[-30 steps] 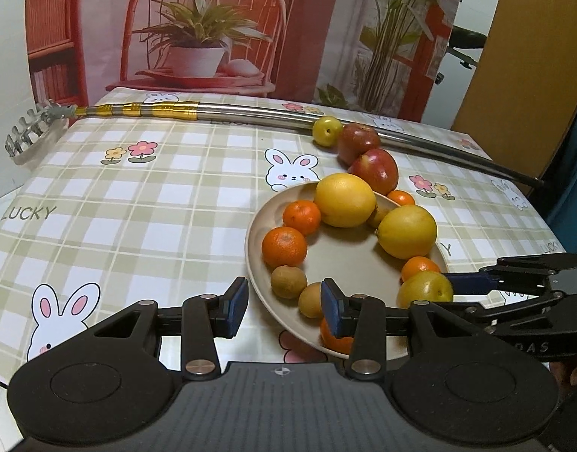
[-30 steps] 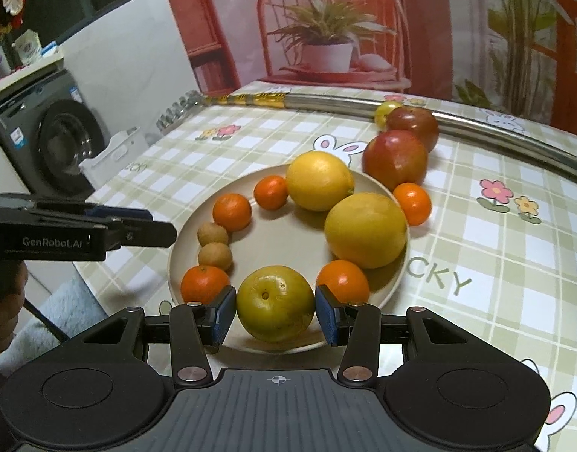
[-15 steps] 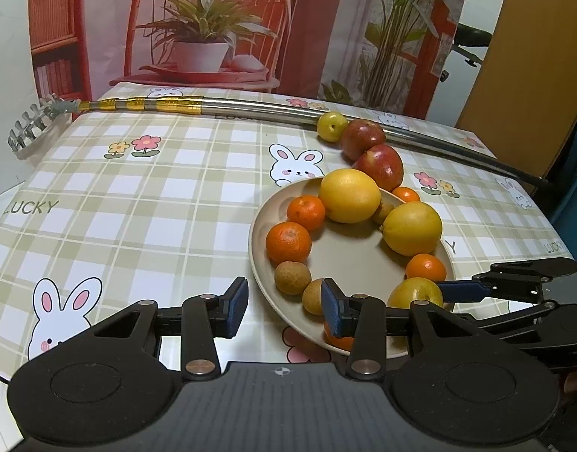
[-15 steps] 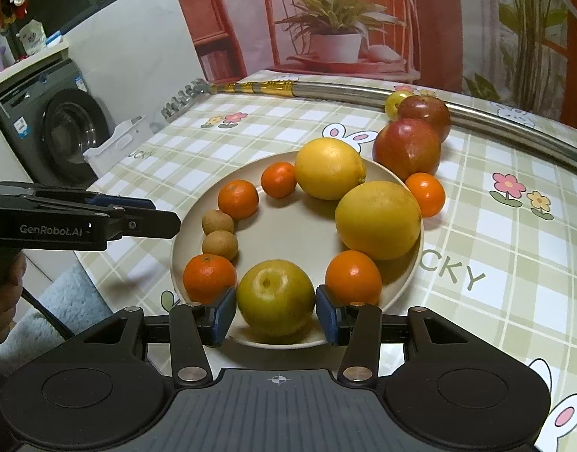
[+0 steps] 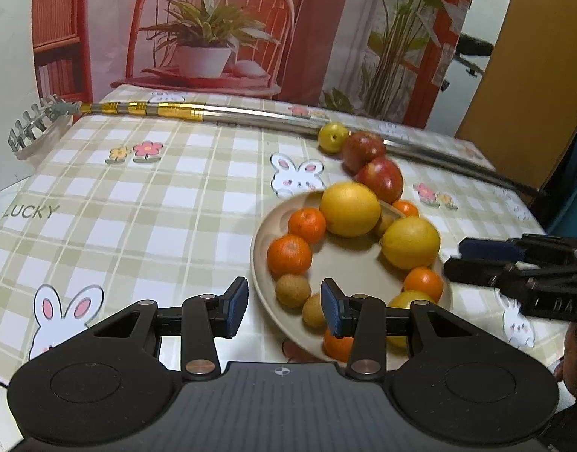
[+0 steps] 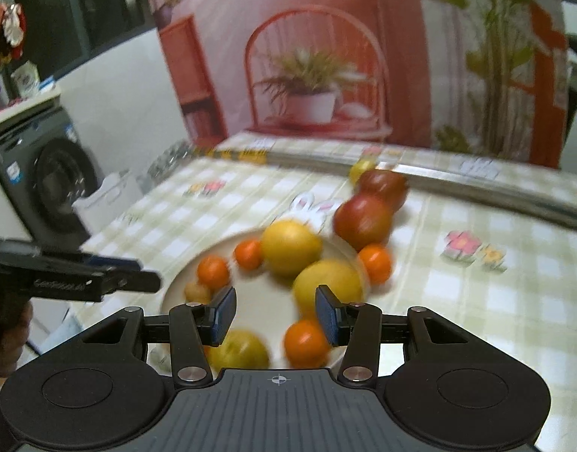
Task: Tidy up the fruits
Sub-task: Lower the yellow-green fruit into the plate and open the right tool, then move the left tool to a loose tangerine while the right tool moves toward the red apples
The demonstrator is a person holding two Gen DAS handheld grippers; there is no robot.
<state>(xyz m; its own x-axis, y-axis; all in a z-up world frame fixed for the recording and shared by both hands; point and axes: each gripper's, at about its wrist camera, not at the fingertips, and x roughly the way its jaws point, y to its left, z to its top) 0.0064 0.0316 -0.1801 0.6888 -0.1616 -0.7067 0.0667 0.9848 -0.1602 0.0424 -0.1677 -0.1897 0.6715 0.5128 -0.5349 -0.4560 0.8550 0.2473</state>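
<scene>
A beige plate (image 5: 348, 260) carries two large yellow citrus fruits (image 5: 349, 209), several small oranges (image 5: 289, 255), two brown kiwis (image 5: 293, 290) and a yellow-green fruit (image 5: 409, 301). Just beyond it lie two red apples (image 5: 380, 179), a small yellow fruit (image 5: 333, 136) and a small orange (image 5: 405, 208). My left gripper (image 5: 284, 307) hangs open and empty over the plate's near left rim. My right gripper (image 6: 275, 316) is open and empty, above the plate (image 6: 251, 290). The yellow-green fruit (image 6: 237, 350) rests below its fingers beside an orange (image 6: 305, 342). The right wrist view is blurred.
A long metal pole with a rake head (image 5: 251, 118) lies across the back of the checked tablecloth (image 5: 138, 218). A washing machine (image 6: 43, 184) stands off the table's left side. A hand holds each gripper near the table's front edge.
My right gripper has lifted away from the yellow-green fruit, which stays on the plate's near edge. The left gripper has barely moved and stays open.
</scene>
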